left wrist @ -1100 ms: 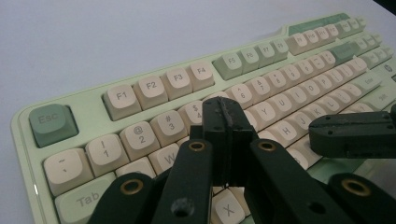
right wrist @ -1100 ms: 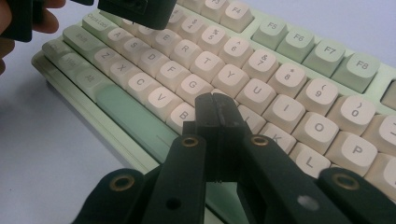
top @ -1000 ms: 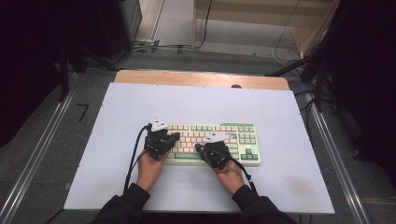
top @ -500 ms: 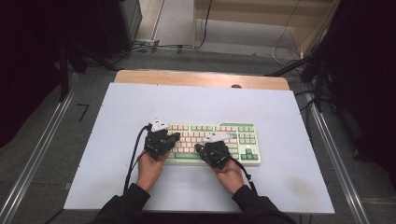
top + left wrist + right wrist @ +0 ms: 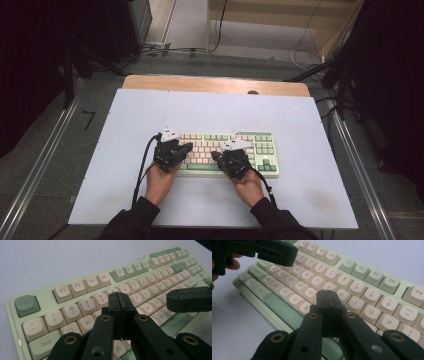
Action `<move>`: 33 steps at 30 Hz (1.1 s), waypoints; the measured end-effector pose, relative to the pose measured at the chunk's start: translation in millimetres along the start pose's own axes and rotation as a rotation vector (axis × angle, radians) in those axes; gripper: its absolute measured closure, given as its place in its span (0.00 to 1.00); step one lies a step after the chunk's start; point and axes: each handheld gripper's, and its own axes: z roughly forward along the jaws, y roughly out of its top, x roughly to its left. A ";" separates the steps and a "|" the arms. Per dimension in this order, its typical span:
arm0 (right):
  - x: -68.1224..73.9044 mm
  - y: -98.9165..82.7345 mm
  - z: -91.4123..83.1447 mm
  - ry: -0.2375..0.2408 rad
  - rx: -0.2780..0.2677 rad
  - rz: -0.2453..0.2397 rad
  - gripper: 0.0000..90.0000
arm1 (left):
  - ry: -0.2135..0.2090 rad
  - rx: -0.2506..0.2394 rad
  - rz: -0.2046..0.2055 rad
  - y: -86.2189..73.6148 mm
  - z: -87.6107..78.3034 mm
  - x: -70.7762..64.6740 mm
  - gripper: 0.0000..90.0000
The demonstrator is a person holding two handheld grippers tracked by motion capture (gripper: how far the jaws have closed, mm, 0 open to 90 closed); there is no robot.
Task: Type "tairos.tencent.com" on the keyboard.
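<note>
High view: a mint-green keyboard [image 5: 227, 152] with cream and green keycaps lies on the white table [image 5: 125, 115], slightly toward 5 o'clock of the table's centre, its long side running 9 to 3 o'clock. Two hands enter from 6 o'clock, each holding a black gripper. The left gripper [image 5: 187, 146] sits over the keyboard's 9 o'clock end, its jaws angled toward 2 o'clock; the right gripper [image 5: 215, 155] sits over the lower middle rows, its jaws angled toward 10 o'clock. The two tips lie near each other but apart, above the letter keys. A black cable [image 5: 142, 167] trails from the left gripper toward 6 o'clock.

Left gripper view: the left gripper [image 5: 120, 302] has both jaws pressed flat together with nothing between them, the tip poised over the letter row just below the number keys; whether it touches a key cannot be told. The right gripper [image 5: 172, 300] enters from 3 o'clock.

Right gripper view: the right gripper [image 5: 327, 298] is likewise fully closed and empty, its tip over the keys around G, H and B of the keyboard [image 5: 367, 277]. The left gripper [image 5: 289, 252] shows at 11 o'clock
</note>
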 end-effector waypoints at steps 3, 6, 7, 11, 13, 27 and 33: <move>-1.0 0.1 -0.5 -0.003 -0.002 0.001 0.97 | -0.004 0.005 0.002 -0.3 -1.2 -0.4 1.00; -2.2 -0.1 -0.9 -0.003 0.000 0.001 0.97 | -0.006 0.007 0.005 -0.5 -2.2 -0.5 1.00; -2.7 0.0 -1.2 -0.004 -0.001 0.001 0.97 | -0.007 0.006 0.004 -0.7 -2.6 -0.6 1.00; -4.4 0.5 -3.1 -0.009 -0.007 0.010 0.97 | -0.010 0.006 0.007 -1.5 -5.2 -0.5 1.00; -5.4 0.6 -3.8 -0.008 -0.010 0.012 0.97 | -0.011 0.006 0.006 -1.9 -6.3 -0.5 1.00; -8.2 0.6 -5.5 -0.019 -0.013 0.020 0.97 | -0.031 0.037 0.026 -6.8 -5.8 -7.3 1.00; -8.7 0.6 -5.6 -0.019 -0.012 0.021 0.97 | -0.040 0.051 0.036 -8.1 -4.1 -9.9 1.00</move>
